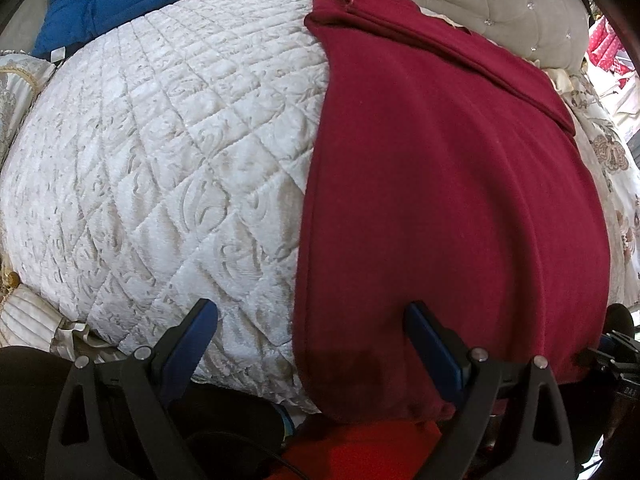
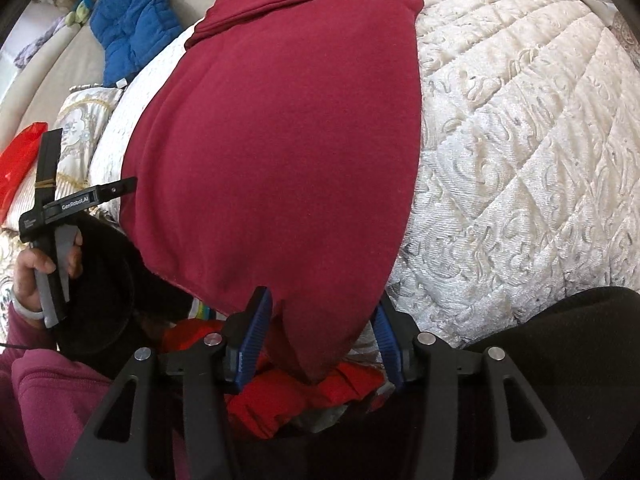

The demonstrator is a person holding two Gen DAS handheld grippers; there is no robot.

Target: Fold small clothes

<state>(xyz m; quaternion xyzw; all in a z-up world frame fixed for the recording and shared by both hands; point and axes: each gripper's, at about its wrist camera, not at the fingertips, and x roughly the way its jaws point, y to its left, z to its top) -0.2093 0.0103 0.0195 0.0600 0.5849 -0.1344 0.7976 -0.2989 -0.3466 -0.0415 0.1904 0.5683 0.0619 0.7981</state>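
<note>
A dark red garment [image 1: 440,200] lies spread flat on the white quilted bed cover [image 1: 160,160], with a folded band along its far edge. My left gripper [image 1: 310,314] is open above the garment's near left edge: one finger is over the quilt, the other over the red cloth, and neither grips it. In the right wrist view the same garment [image 2: 280,140] fills the middle of the quilt [image 2: 520,140]. My right gripper [image 2: 322,306] is open, its blue pads [image 2: 256,320] on either side of the garment's near corner, which droops over the bed's edge without being pressed.
A blue padded garment [image 1: 104,4] lies at the far left of the bed. Bright red cloth [image 2: 304,392] is bunched below the near edge. A tufted headboard [image 1: 500,0] stands behind. A hand [image 2: 28,264] holds the left gripper's handle beside a red bag [image 2: 20,160].
</note>
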